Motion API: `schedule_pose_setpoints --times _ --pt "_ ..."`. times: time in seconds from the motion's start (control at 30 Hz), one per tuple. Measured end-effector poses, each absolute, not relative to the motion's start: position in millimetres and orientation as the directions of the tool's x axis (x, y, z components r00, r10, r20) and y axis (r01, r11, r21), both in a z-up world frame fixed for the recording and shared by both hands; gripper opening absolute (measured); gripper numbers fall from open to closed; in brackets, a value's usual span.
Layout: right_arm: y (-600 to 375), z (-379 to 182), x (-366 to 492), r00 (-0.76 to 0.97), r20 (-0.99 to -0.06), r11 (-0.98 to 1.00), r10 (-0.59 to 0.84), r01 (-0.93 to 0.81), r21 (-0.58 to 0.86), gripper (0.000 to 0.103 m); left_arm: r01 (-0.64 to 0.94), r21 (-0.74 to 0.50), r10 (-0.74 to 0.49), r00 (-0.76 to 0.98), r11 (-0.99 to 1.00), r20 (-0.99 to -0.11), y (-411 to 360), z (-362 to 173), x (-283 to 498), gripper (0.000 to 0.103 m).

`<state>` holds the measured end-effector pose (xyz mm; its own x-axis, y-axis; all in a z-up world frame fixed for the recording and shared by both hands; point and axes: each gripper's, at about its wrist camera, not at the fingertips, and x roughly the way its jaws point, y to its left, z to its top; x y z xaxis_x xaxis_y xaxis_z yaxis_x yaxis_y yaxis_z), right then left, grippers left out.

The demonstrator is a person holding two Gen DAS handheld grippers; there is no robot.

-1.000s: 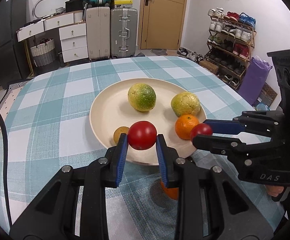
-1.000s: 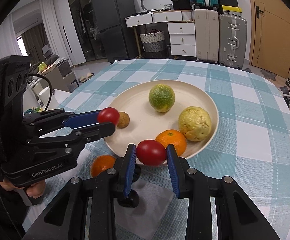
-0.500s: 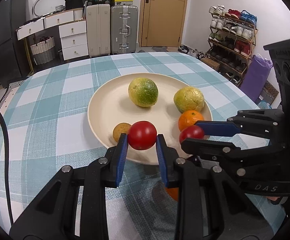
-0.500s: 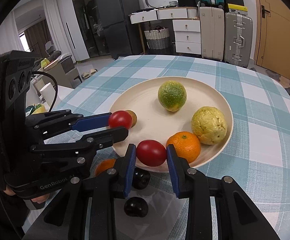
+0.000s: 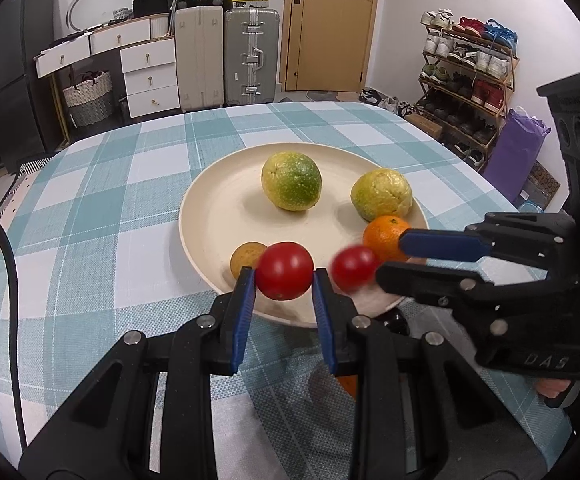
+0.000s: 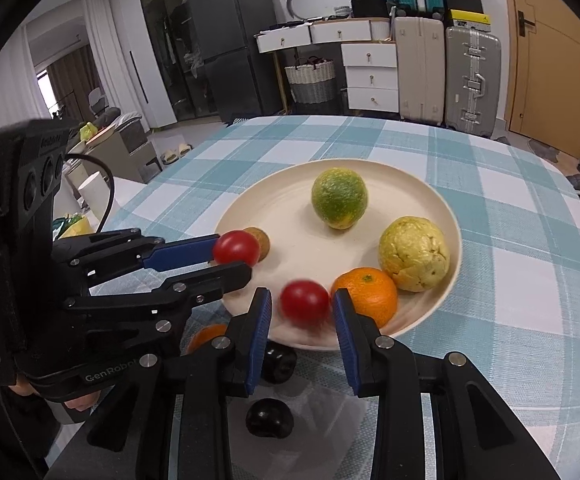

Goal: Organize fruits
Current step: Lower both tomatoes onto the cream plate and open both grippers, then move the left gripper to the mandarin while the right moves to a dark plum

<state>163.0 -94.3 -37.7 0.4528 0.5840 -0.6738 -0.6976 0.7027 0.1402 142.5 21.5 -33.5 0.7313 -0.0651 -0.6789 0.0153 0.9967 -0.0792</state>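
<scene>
Item: left gripper (image 5: 284, 280), black frame with blue pads. Jaws clamped on a round glossy red tomato (image 5: 284, 270), sharp in frame, pads touching both its flanks. Just behind the left pad, a small brown-yellow round fruit (image 5: 248, 258) lies inside the near rim of the wide cream plate (image 5: 210, 216).

Item: plate contents ahead of the jaws. A mottled green-yellow citrus (image 5: 292, 186) beyond the left jaws; a knobbly yellow-green citrus (image 5: 382, 195) and a bright orange mandarin (image 5: 386, 238) to their right.

Item: right gripper (image 6: 302, 312). Half a second ago its pads pressed a second red tomato (image 6: 305, 303); now they stand apart from it, a gap on each side, and the fruit is motion-blurred between them over the plate's near rim. Judged: just released, dropping onto the plate; it may roll toward the mandarin.

Item: below the right jaws, two dark round fruits (image 6: 270, 416) and another orange fruit (image 6: 206, 336) on the checked teal cloth (image 6: 510, 216), not yet plated.

Judged remaining: left tomato to set down next.
</scene>
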Motion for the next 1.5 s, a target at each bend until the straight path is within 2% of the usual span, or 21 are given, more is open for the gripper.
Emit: schedule_pose_setpoints --times 0.13,0.27,0.33,0.47,0.53,0.6,0.73,0.8,0.83,1.5 --pt "-107 -35 165 0.470 -0.672 0.721 0.573 -0.679 0.141 0.043 0.019 -0.086 -0.072 0.731 0.996 -0.679 23 -34 141 0.026" --pt "-120 -34 167 0.484 -0.669 0.739 0.564 -0.657 0.148 0.046 0.018 -0.091 -0.074 0.741 0.996 -0.667 24 -29 136 0.027" --pt "-125 -33 167 0.489 -0.669 0.746 0.560 -0.650 0.149 0.050 0.012 -0.106 -0.080 0.740 0.994 -0.668 26 -27 134 0.032" --pt "-134 -32 165 0.498 -0.672 0.758 0.549 -0.635 0.149 0.056 -0.014 -0.100 -0.056 0.750 0.995 -0.659 30 -19 125 0.051" --pt "-137 -32 164 0.504 -0.670 0.766 0.544 -0.625 0.151 0.078 -0.018 -0.103 -0.053 0.760 0.995 -0.648 32 -14 119 0.060" --pt "-140 -31 162 0.527 -0.661 0.777 0.534 -0.614 0.138 0.090 -0.032 -0.092 -0.035 0.770 0.995 -0.637 33 -10 112 0.081" --pt "-143 -34 160 0.533 -0.677 0.791 0.508 -0.599 0.123 0.095 -0.051 -0.085 -0.014 0.778 0.995 -0.628 36 -3 97 0.087" --pt "-144 -36 159 0.527 -0.688 0.796 0.499 -0.593 0.124 0.096 -0.066 -0.080 0.000 0.773 0.995 -0.634 38 -2 92 0.099" --pt "-145 -37 159 0.528 -0.690 0.798 0.495 -0.590 0.122 0.097 -0.072 -0.076 0.008 0.775 0.995 -0.631 38 -1 88 0.101" --pt "-133 -56 133 0.415 -0.725 0.719 0.550 -0.677 0.158 0.097 -0.042 -0.057 -0.004 0.771 0.998 -0.637 22 -6 64 0.102"
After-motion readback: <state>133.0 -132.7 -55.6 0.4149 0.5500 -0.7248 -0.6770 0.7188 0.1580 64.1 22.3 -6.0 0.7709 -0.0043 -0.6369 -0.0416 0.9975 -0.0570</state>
